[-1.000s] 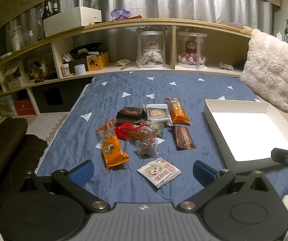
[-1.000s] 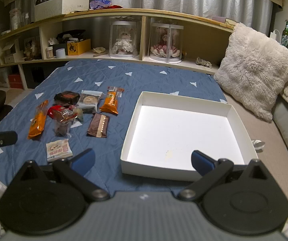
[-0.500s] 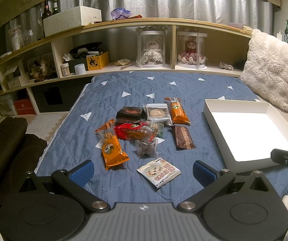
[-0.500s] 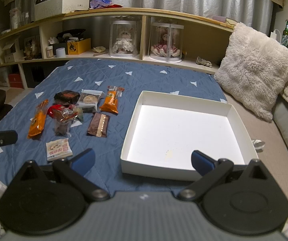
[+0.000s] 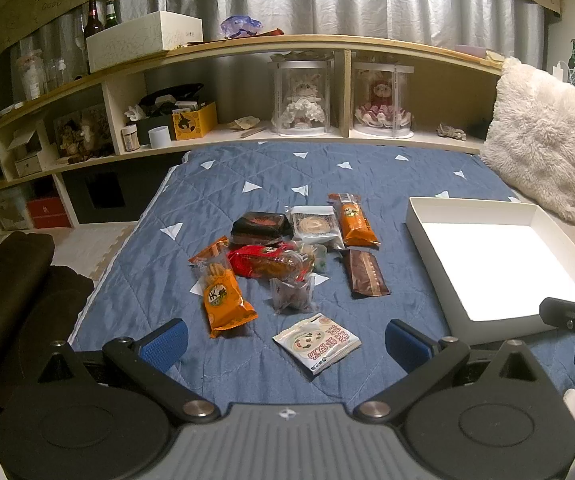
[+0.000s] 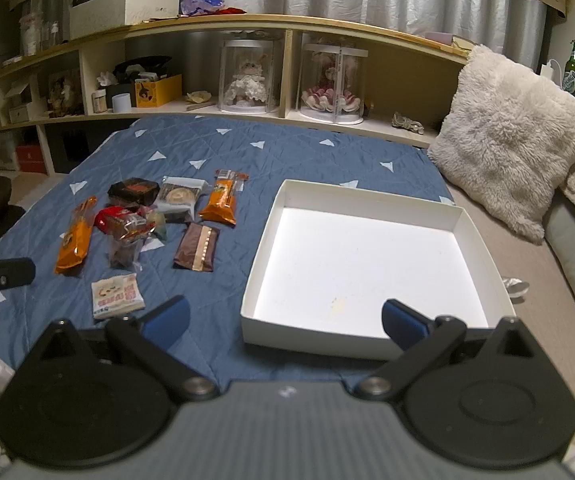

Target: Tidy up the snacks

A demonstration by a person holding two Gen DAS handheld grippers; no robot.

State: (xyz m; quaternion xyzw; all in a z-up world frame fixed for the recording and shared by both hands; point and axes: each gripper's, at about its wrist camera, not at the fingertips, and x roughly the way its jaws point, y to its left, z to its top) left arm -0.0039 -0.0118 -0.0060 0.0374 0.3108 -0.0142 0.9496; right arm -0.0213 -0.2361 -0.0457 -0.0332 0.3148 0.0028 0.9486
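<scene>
Snacks (image 5: 287,264) beside white box (image 6: 367,196)

Silver curtains (image 5: 327,4) hang behind a long wooden shelf (image 5: 287,44); below it spreads a blue quilt (image 5: 247,176), with a fluffy pillow (image 5: 543,136) beside.

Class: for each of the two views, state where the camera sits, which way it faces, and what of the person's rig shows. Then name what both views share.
Left wrist: sits behind the open left claw, faces the shelves across the blue quilt, centred on the snack pile; the right claw's finger pokes in at right.
Right wrist: sits behind the open right claw, centred on the white box; a left claw finger shows at left.
Shared: snacks, box, quilt, shelves, fluffy pillow.
</scene>
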